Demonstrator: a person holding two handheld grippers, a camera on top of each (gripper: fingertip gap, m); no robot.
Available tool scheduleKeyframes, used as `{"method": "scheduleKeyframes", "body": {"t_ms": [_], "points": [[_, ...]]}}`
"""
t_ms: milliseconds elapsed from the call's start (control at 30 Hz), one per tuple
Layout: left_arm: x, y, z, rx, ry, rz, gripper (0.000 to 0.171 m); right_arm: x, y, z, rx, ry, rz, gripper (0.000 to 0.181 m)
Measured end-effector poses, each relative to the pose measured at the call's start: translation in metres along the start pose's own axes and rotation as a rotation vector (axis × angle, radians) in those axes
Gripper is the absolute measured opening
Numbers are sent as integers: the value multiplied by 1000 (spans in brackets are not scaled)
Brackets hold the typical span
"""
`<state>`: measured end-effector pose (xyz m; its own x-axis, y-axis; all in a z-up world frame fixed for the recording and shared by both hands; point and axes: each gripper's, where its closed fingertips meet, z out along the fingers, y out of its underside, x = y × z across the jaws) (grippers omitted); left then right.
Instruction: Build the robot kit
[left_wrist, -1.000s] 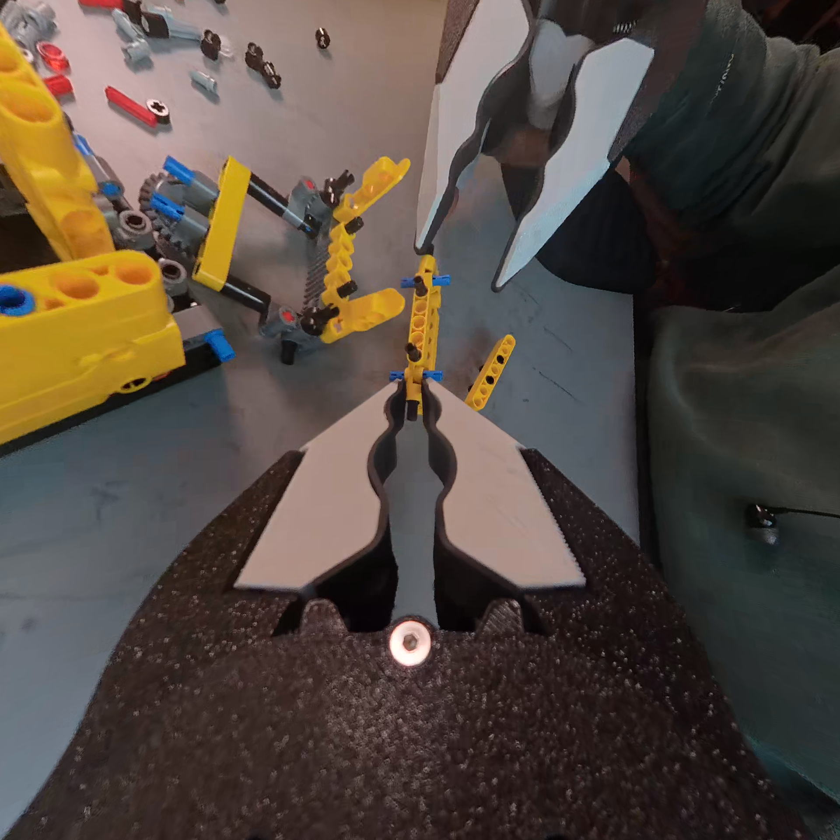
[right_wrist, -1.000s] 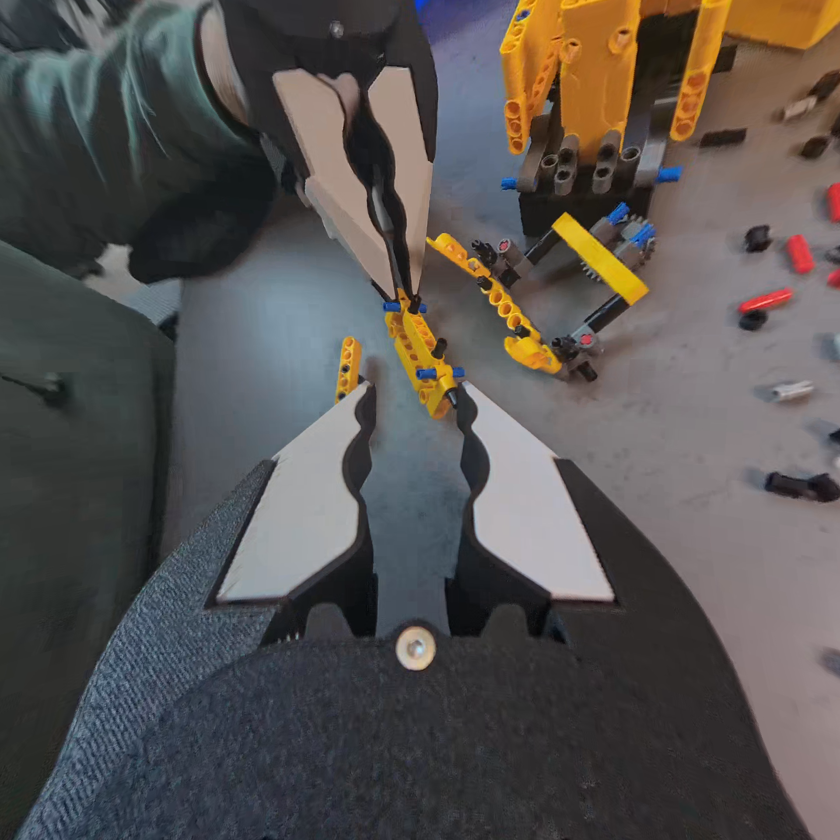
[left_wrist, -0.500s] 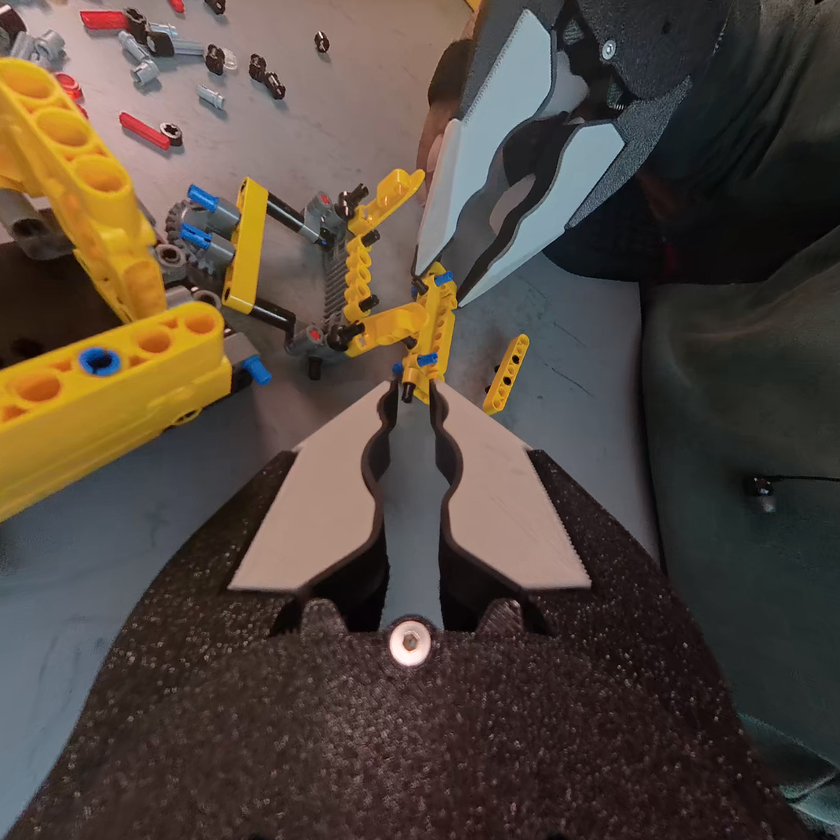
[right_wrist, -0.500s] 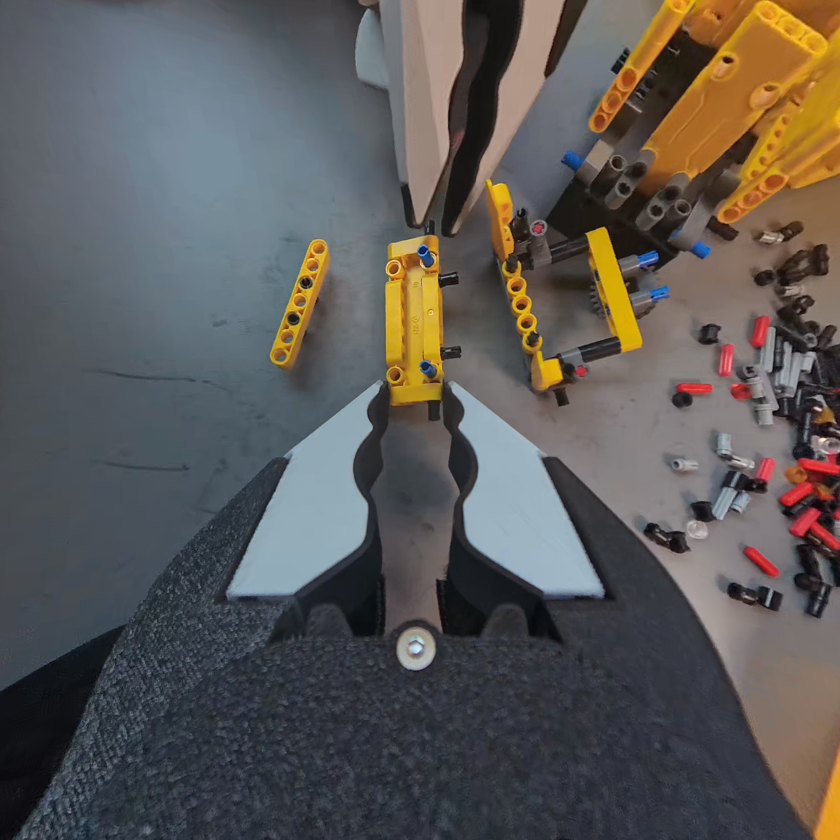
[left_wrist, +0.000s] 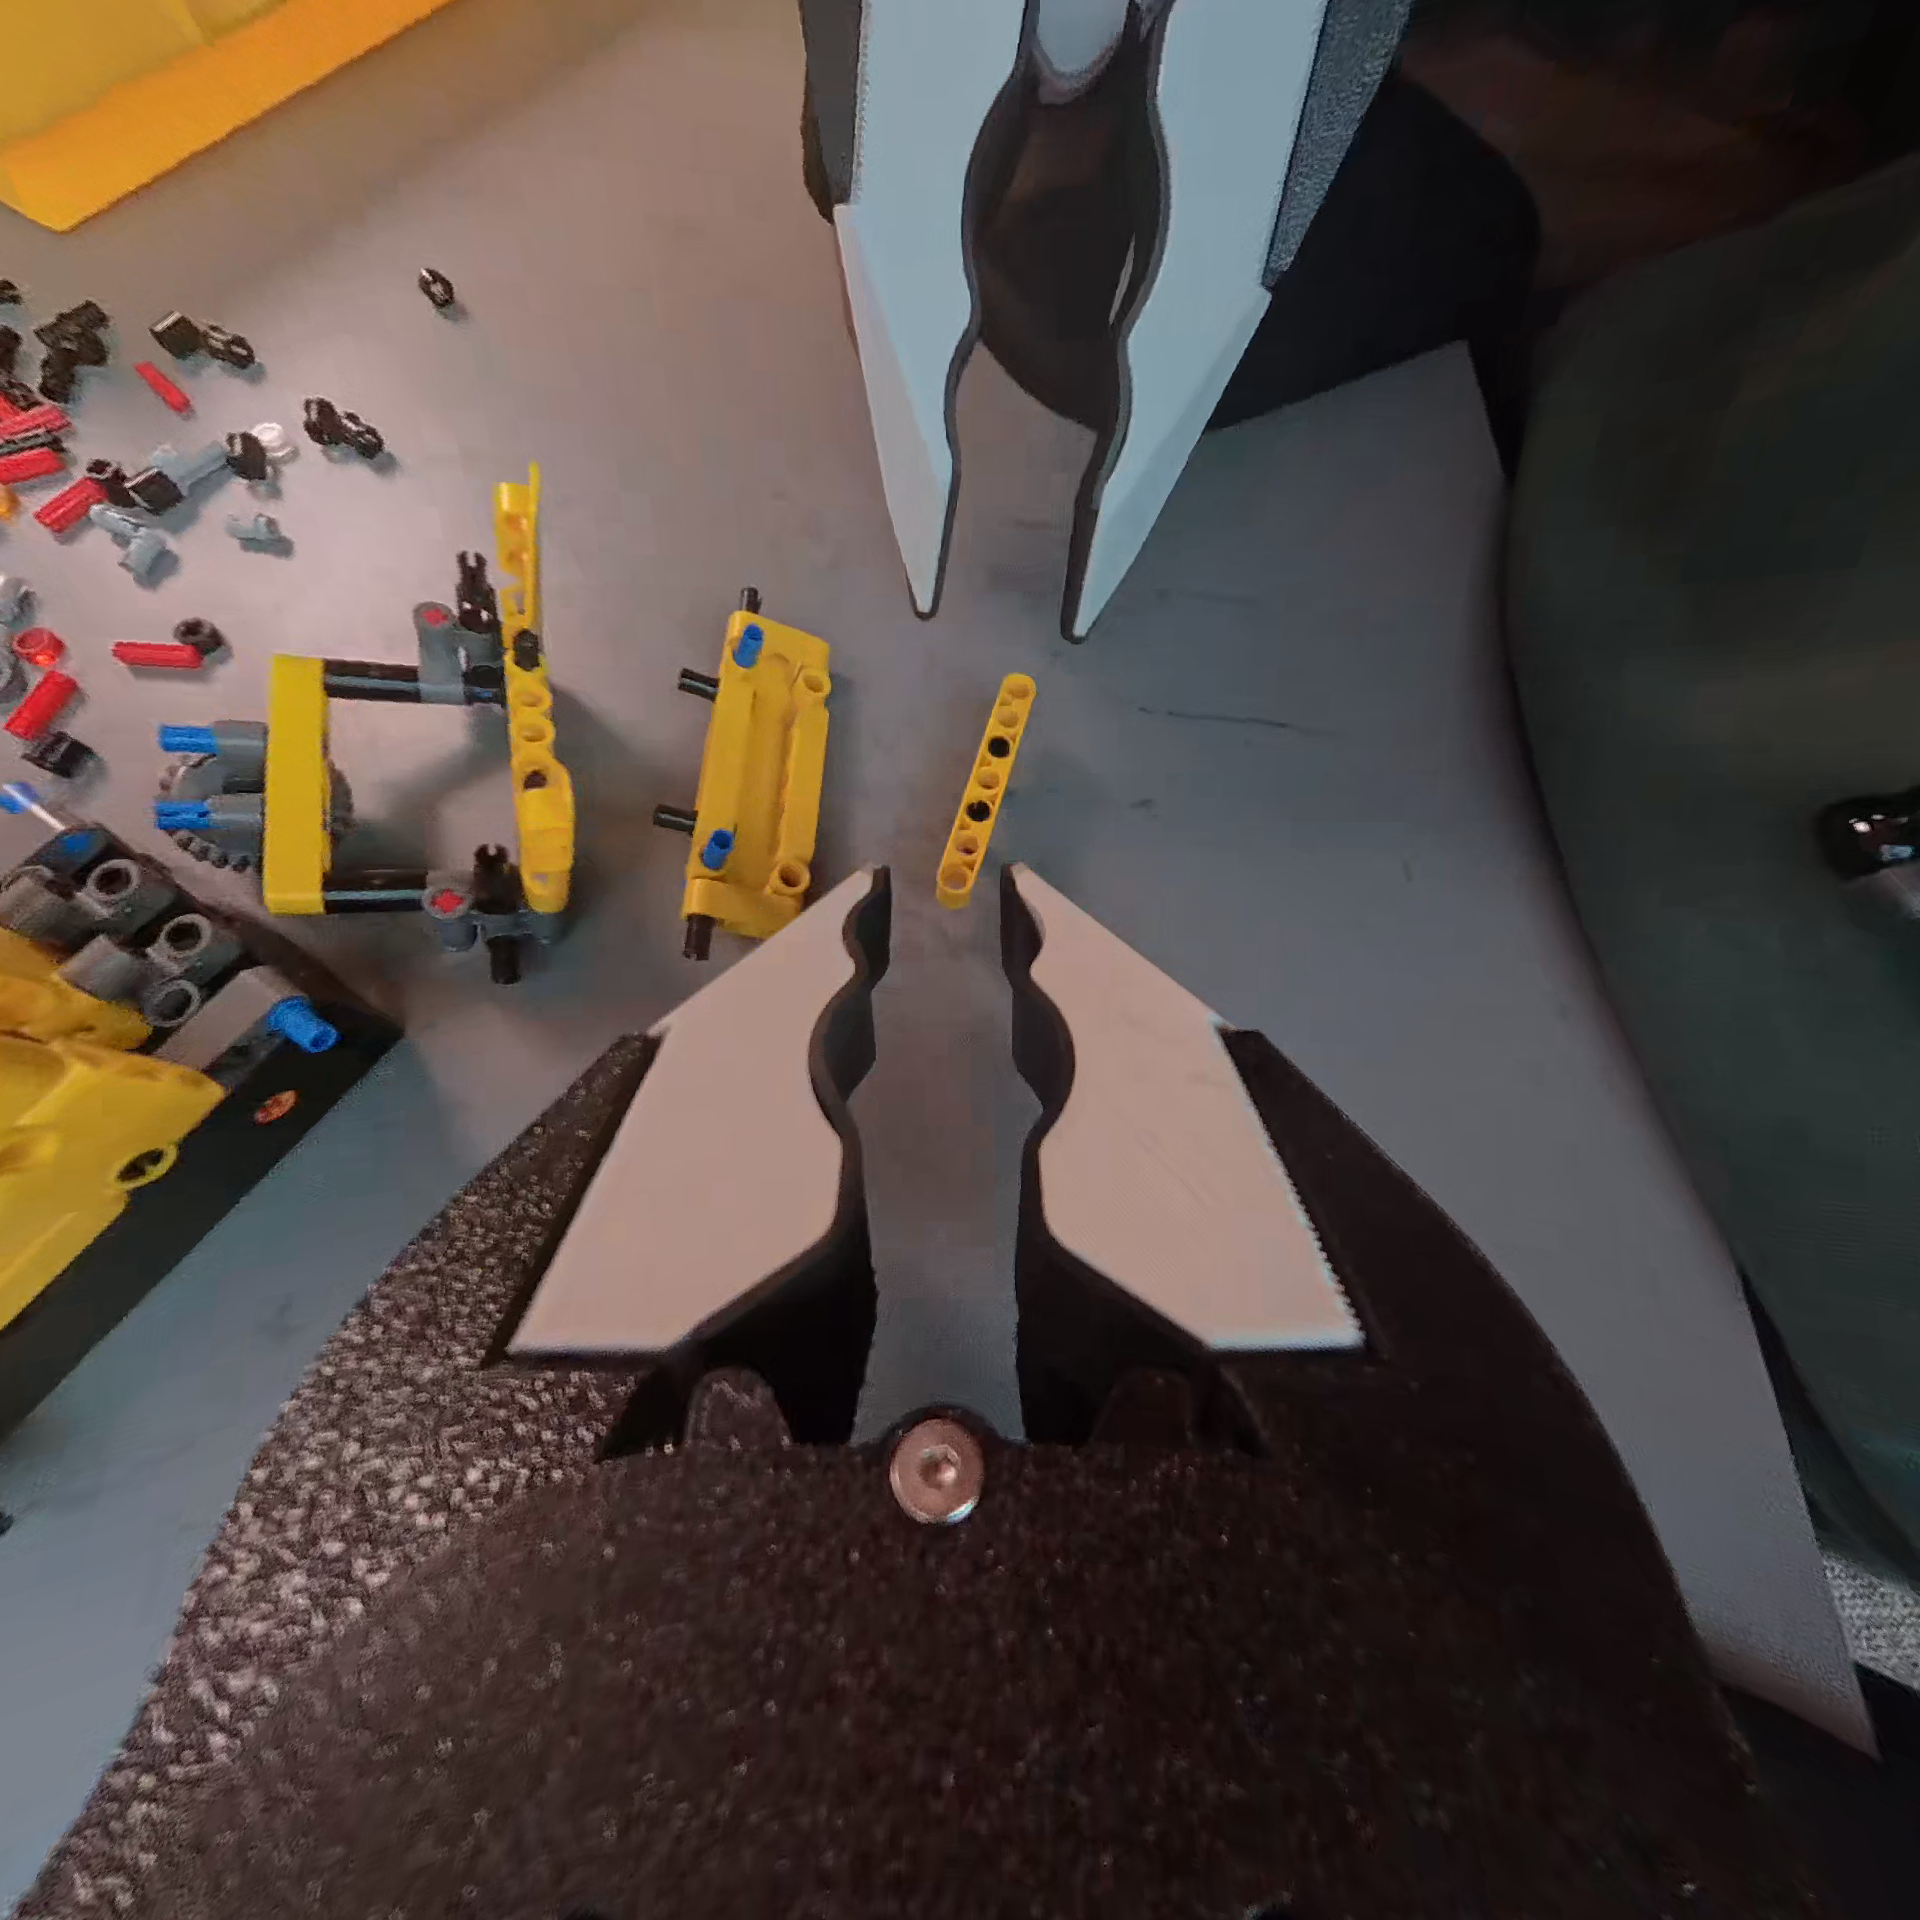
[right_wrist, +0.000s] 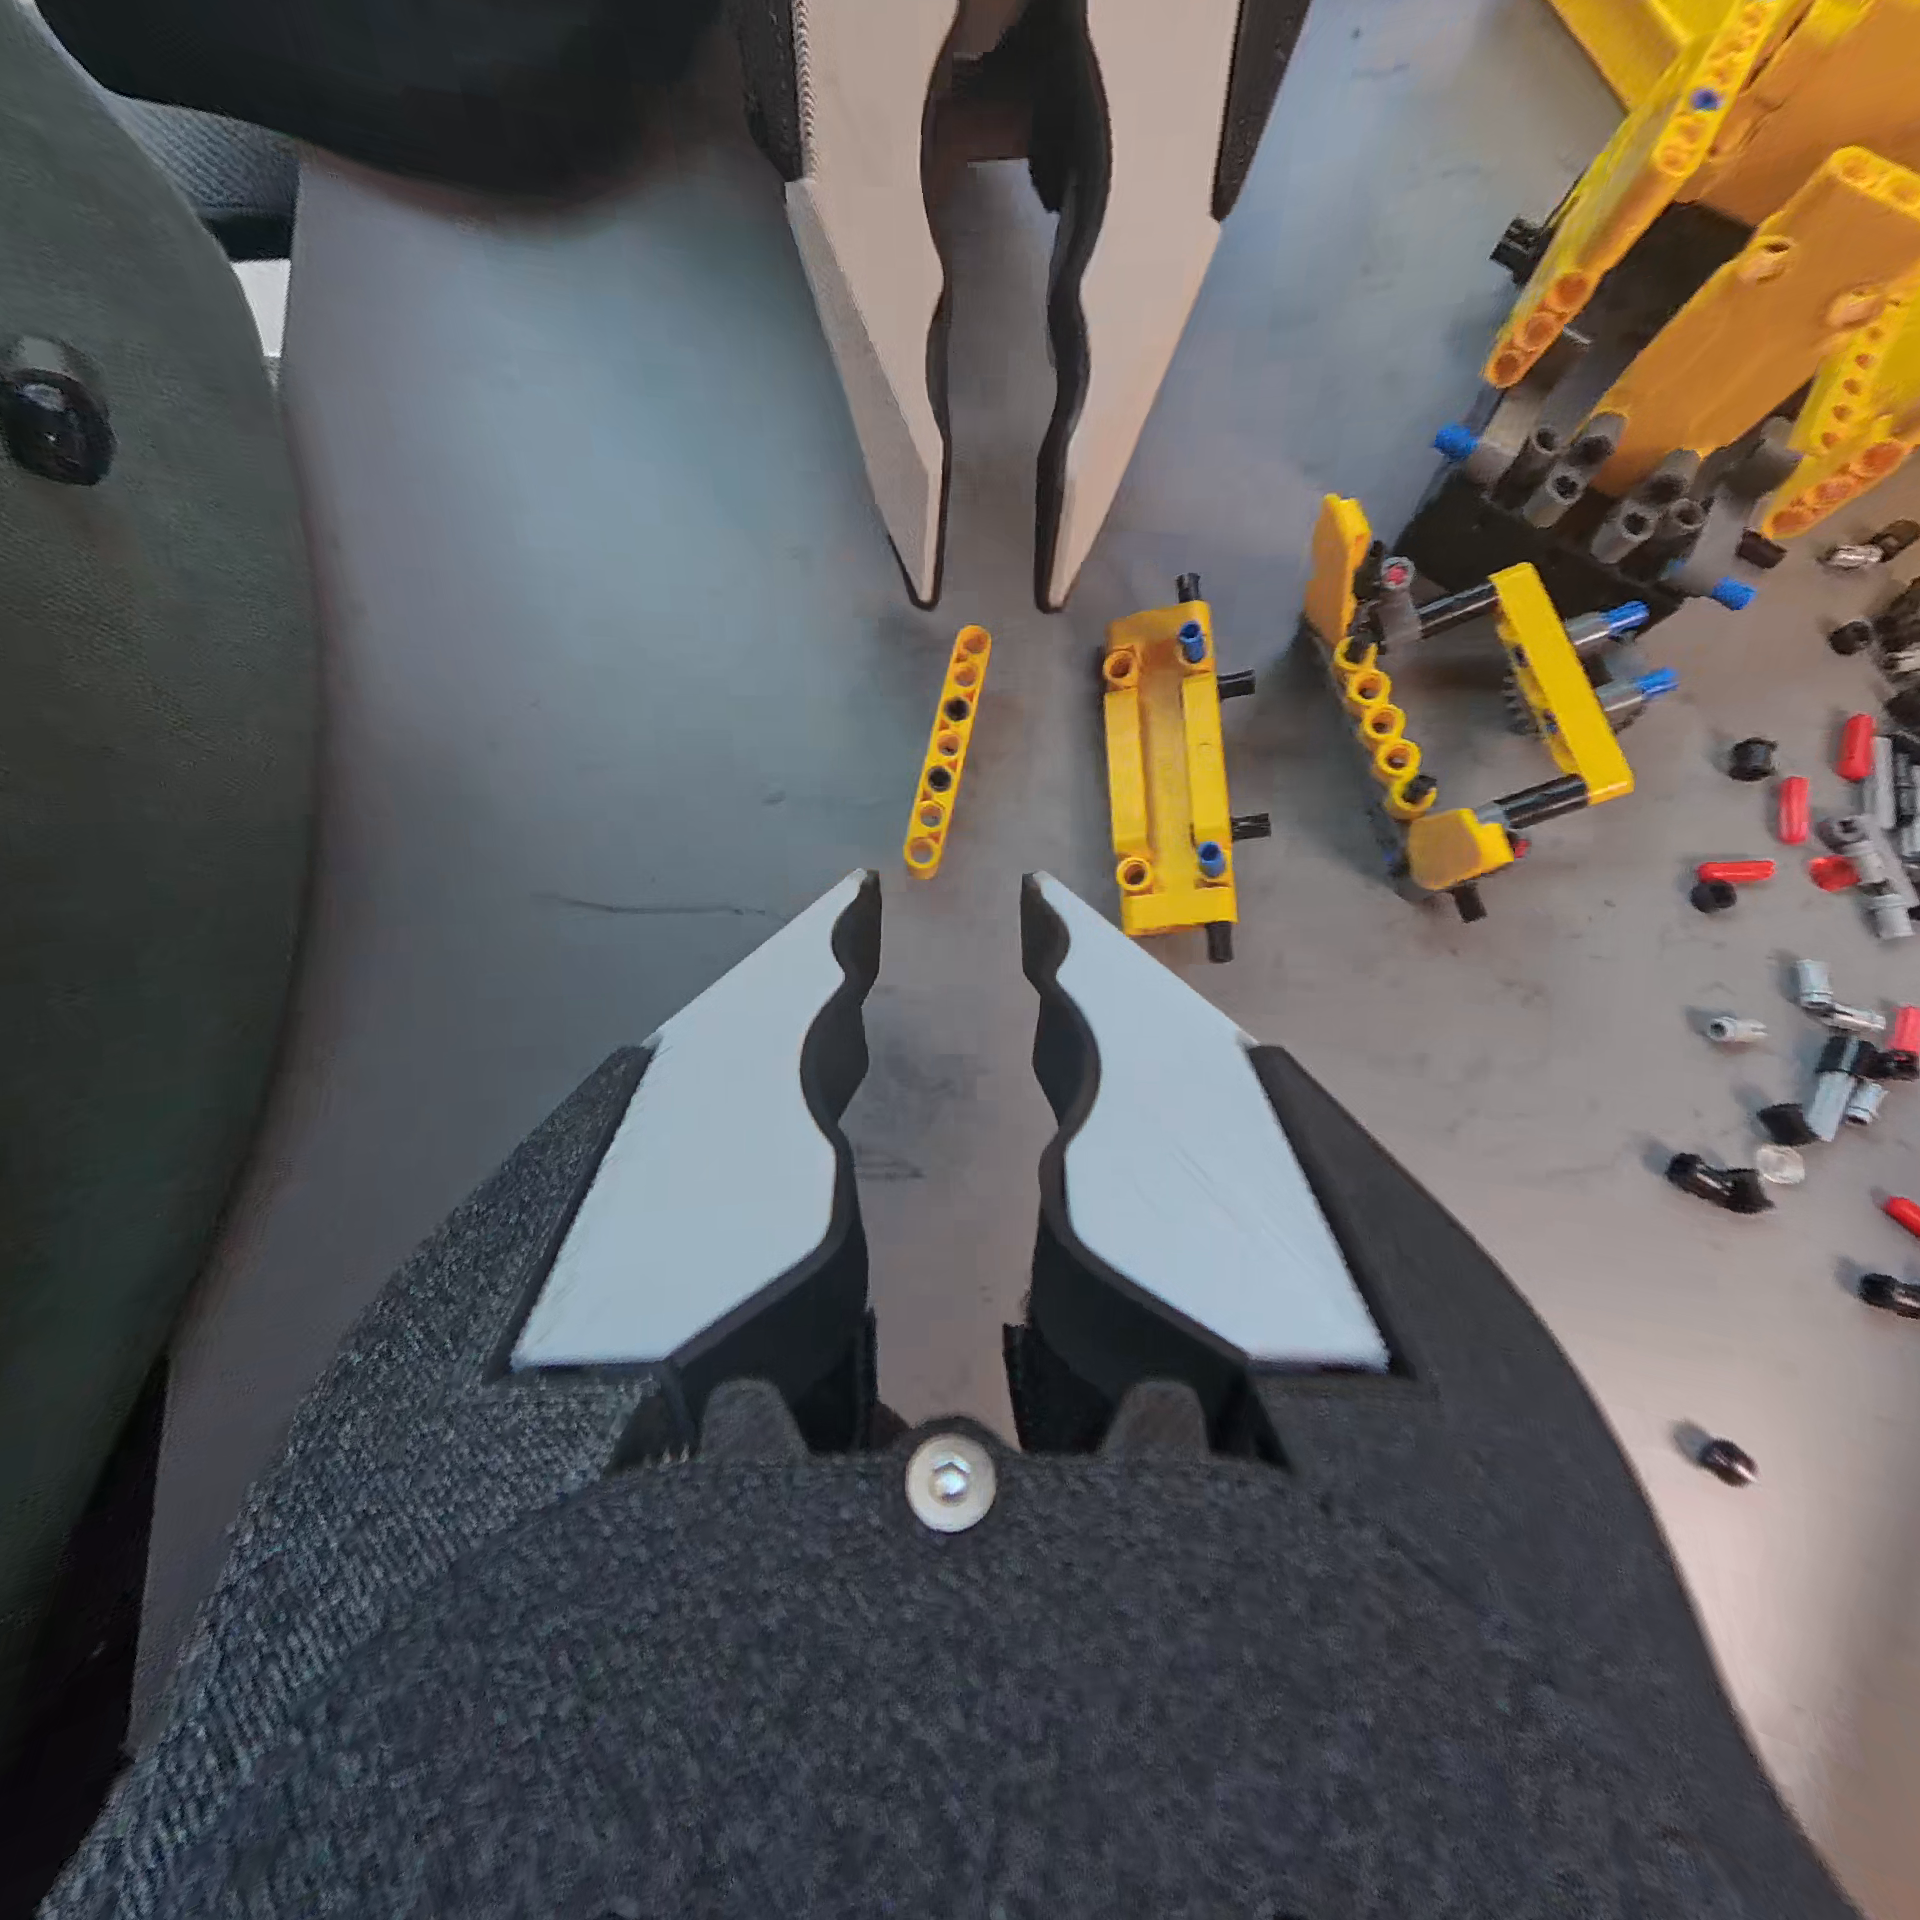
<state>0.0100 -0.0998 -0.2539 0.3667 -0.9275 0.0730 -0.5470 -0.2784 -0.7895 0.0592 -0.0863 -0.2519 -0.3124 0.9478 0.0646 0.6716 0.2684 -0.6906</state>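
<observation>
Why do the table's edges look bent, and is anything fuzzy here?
Left wrist view: wide lens curves the grey table at its rim; the loose parts pile at the left edge is soft, the thin yellow beam sharp. Right wrist view: same curving; scattered pieces blur rightward.

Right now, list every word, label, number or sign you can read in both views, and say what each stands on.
No text can be read in either view.
The yellow panel, thin yellow beam, yellow frame assembly and loose small parts show no legible marks; any moulded marks are too small to make out.
The left gripper and right gripper have plain fingers.
</observation>
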Motion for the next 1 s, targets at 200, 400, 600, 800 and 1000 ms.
{"method": "scheduleKeyframes", "body": {"t_ms": [200, 400, 600, 800, 1000], "points": [[3, 6, 14, -62, -39, 59, 12, -2, 1, 16, -16, 11, 32, 14], [4, 1, 12, -37, 4, -36, 7, 3, -2, 13, 8, 39, -8, 7], [4, -13, 0, 82, 170, -307, 7, 14, -24, -8, 126, 310, -430, 17], [14, -23, -3, 132, 297, -390, 7, 9, -29, -10, 99, 394, -681, 8], [-2, -27, -9, 180, 166, -302, 24, 22, -23, -8, 154, 242, -229, 7]]}}
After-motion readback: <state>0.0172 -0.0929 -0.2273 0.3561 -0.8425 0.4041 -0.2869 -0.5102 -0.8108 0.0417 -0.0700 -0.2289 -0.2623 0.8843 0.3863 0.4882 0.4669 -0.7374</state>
